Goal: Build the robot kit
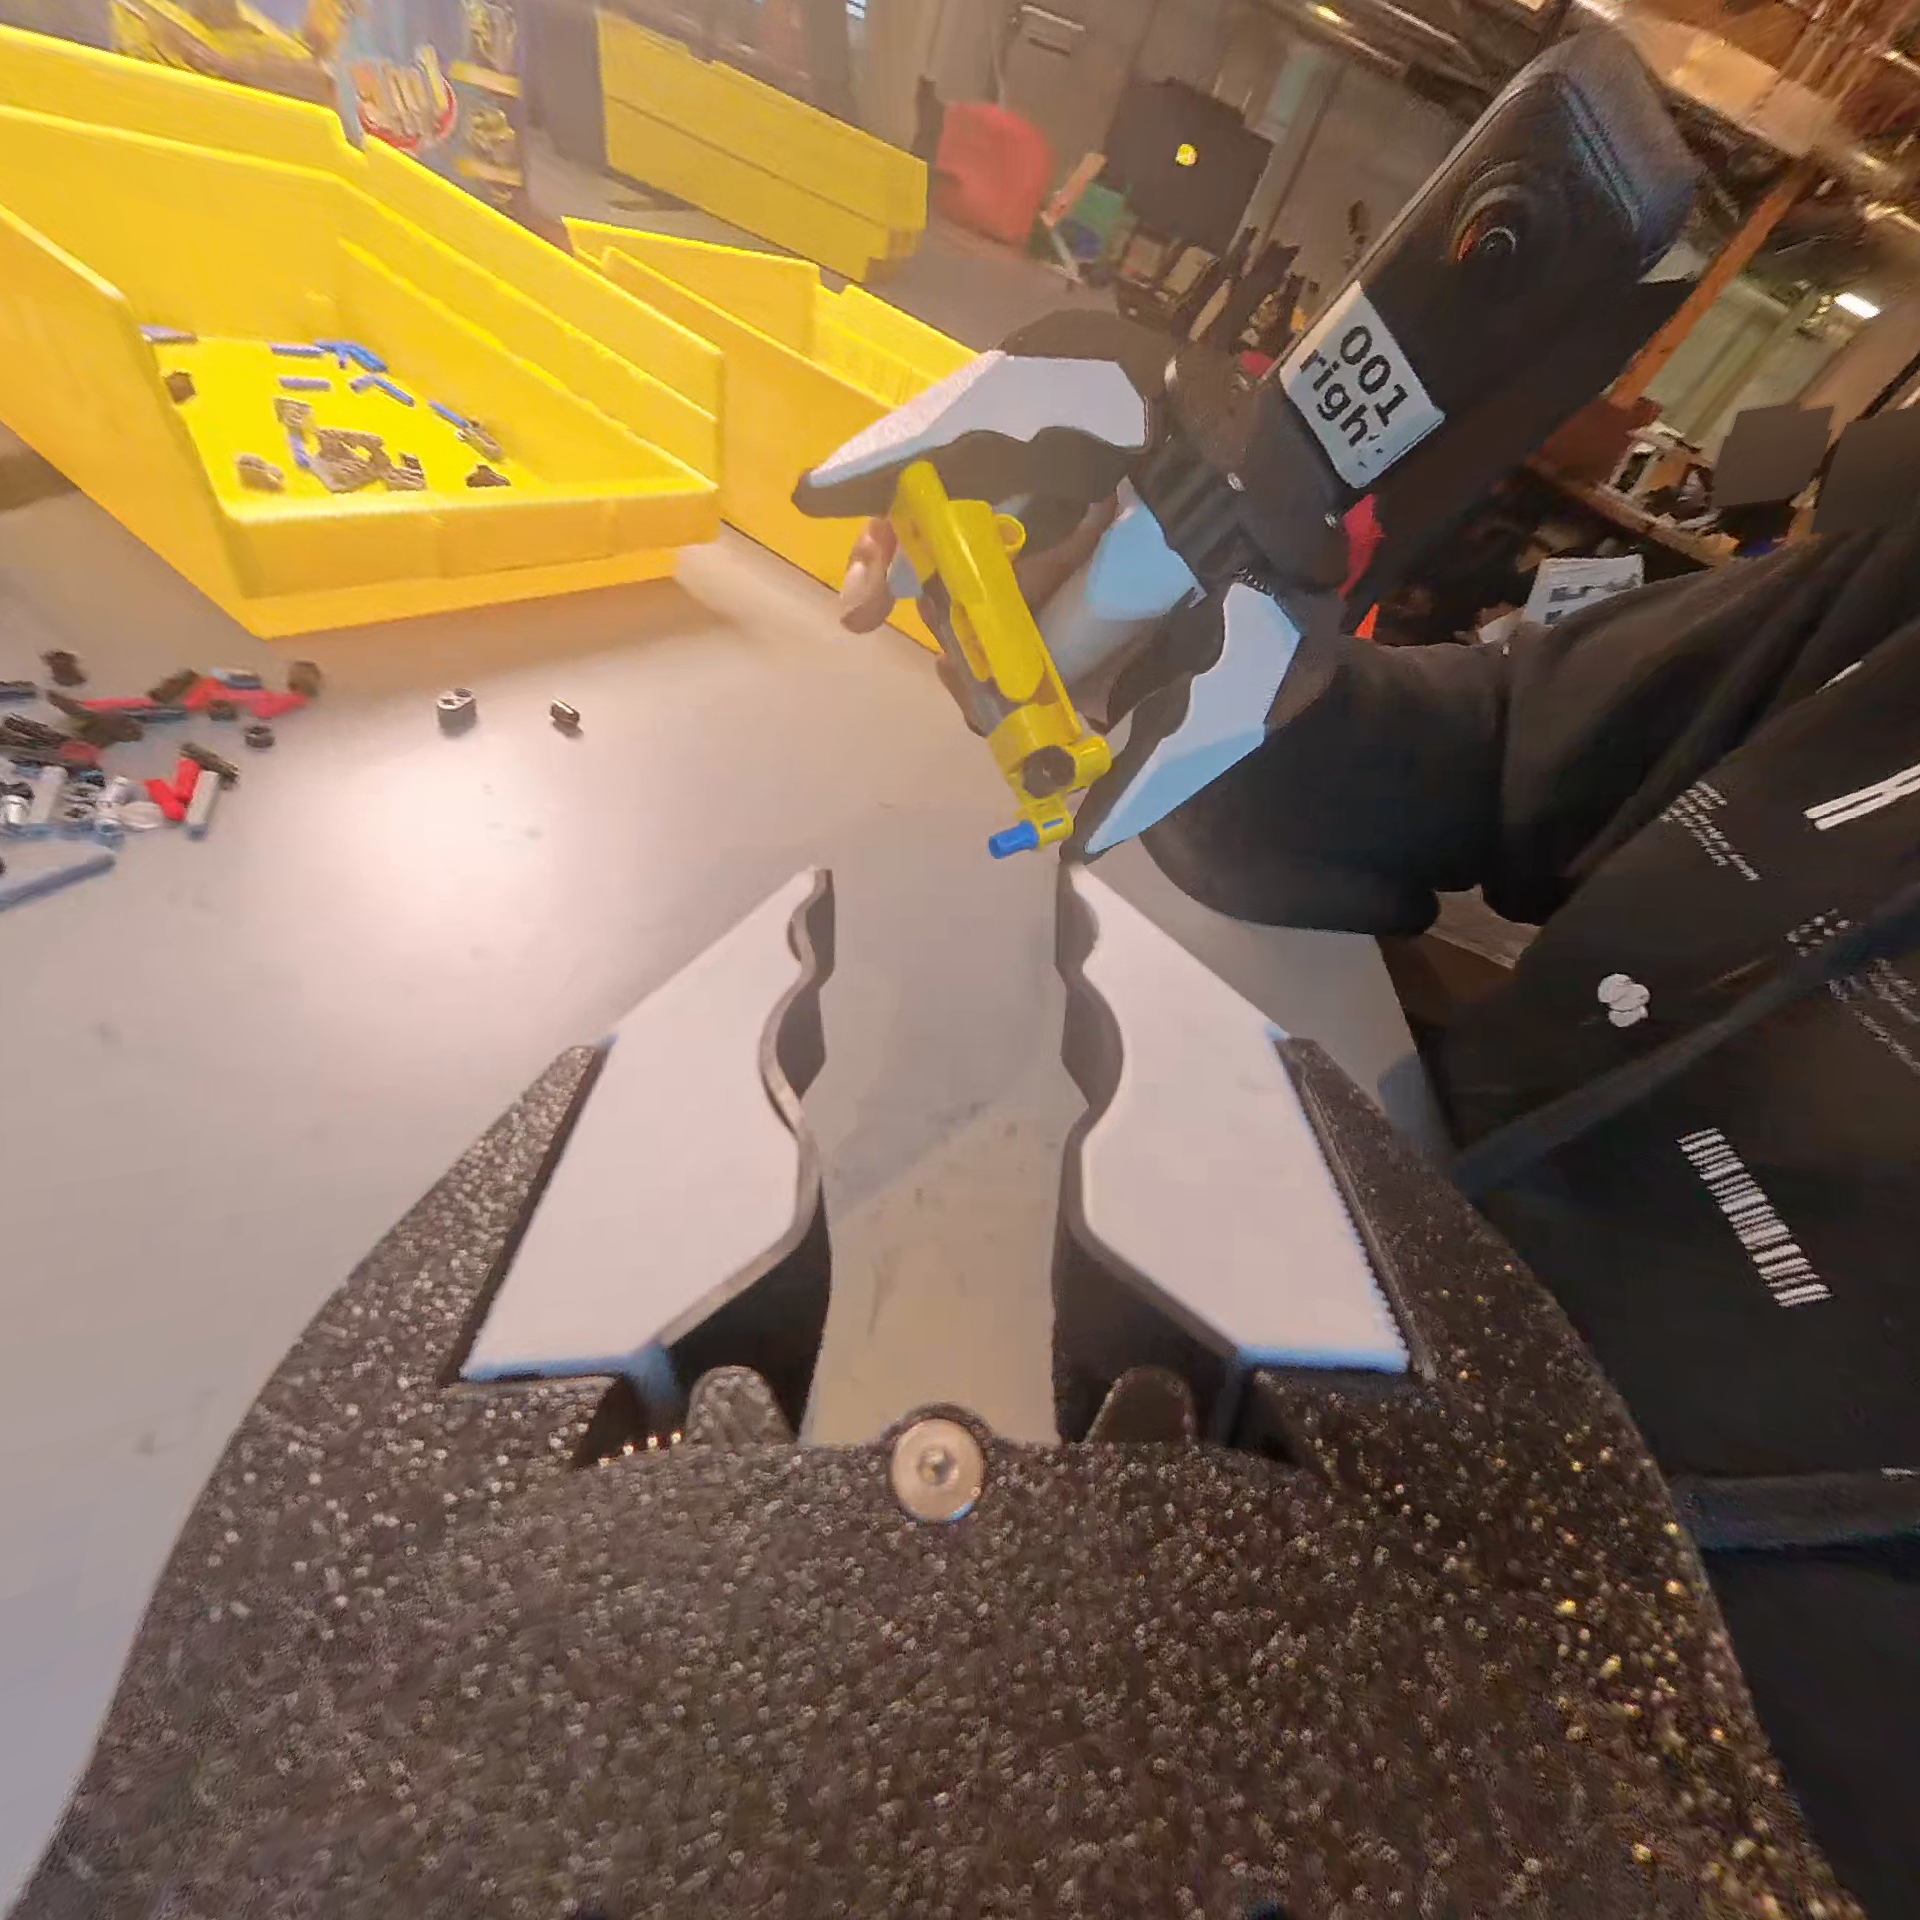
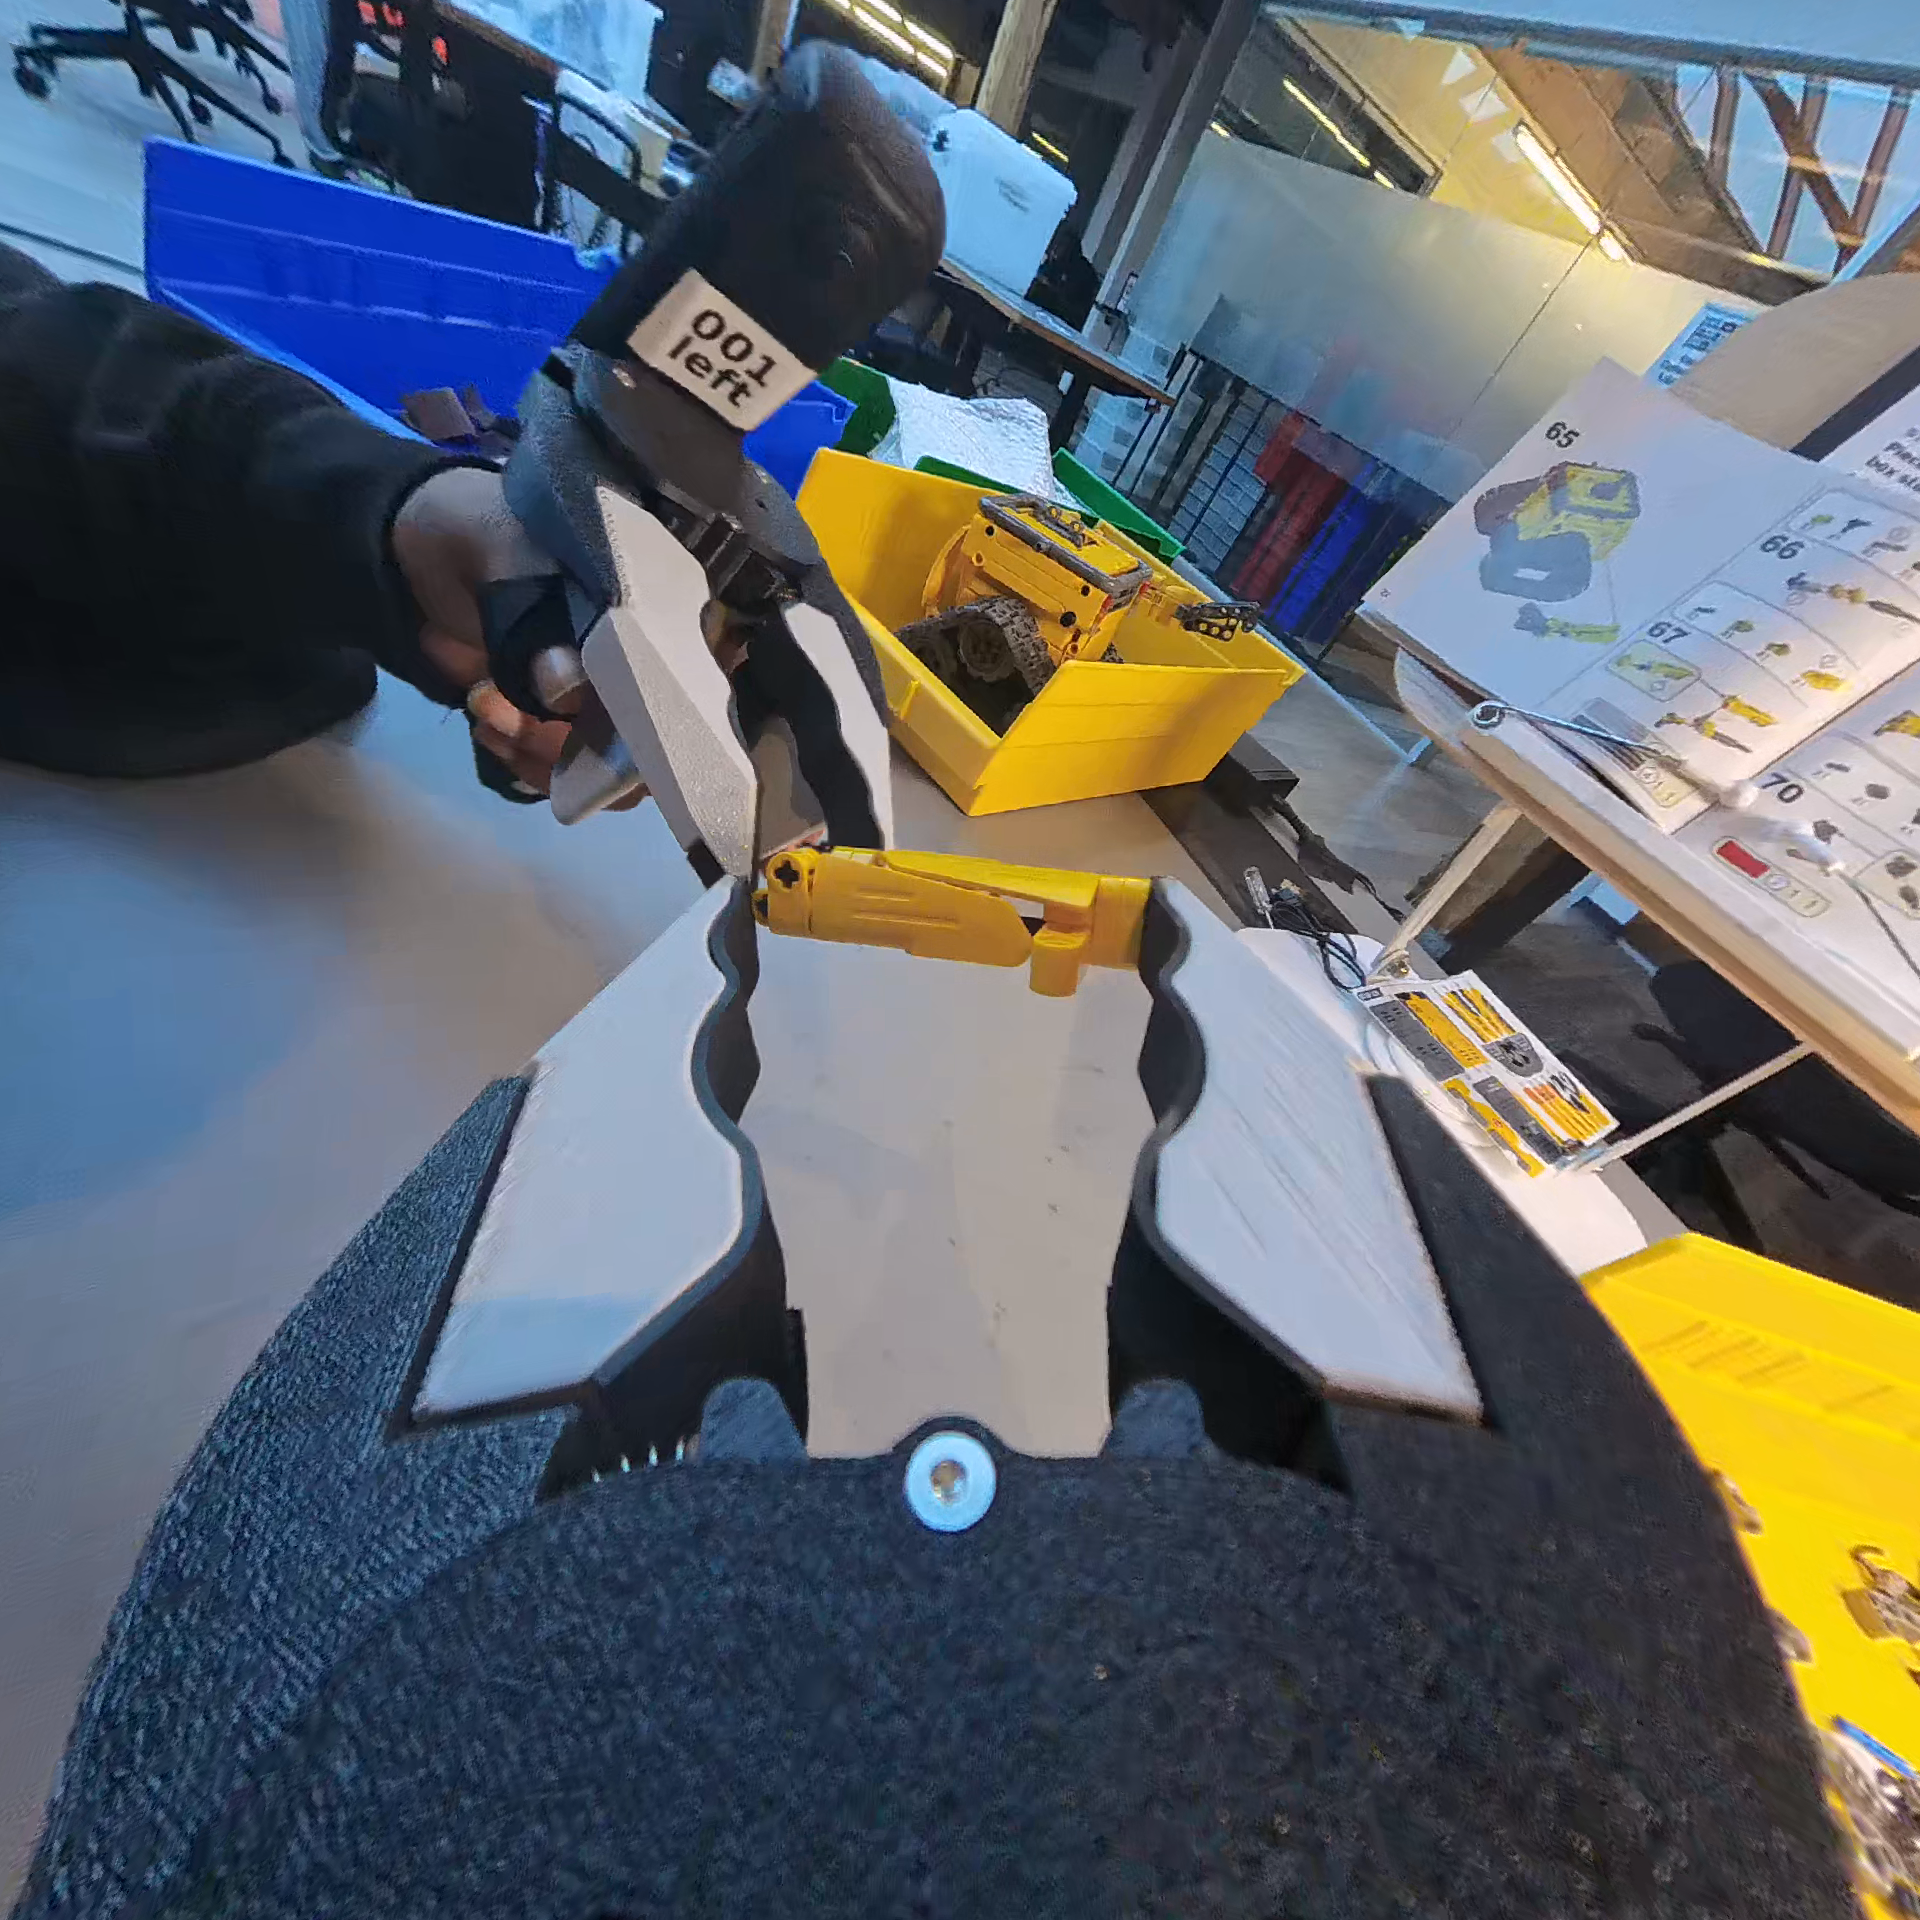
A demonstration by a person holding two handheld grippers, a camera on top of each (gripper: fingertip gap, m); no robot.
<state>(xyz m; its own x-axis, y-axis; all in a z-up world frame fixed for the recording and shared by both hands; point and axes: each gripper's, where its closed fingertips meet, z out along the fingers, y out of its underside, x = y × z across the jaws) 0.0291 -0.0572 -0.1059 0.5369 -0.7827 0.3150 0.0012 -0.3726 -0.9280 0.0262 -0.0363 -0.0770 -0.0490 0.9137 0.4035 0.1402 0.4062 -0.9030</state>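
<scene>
My right gripper [image 2: 948, 896] is shut on a yellow brick assembly [image 2: 914, 902], which it holds by its two ends above the grey table [image 2: 312, 987]. In the left wrist view the right gripper [image 1: 945, 665] holds the assembly [image 1: 982, 623] tilted, with a small blue pin [image 1: 1023, 836] sticking out of its lower end. My left gripper [image 1: 945, 881] is open and empty, its tips just below that pin. In the right wrist view the left gripper [image 2: 805, 842] points down at the assembly's left end, and the pin is hidden there.
A yellow bin [image 1: 468, 551] with small dark and blue parts stands at the far left, with loose red, black and grey pieces [image 1: 125, 748] on the table in front of it. Another yellow bin [image 2: 1091, 727] holds a tracked yellow model [image 2: 1029, 592]. An instruction booklet [image 2: 1662, 623] lies to the right.
</scene>
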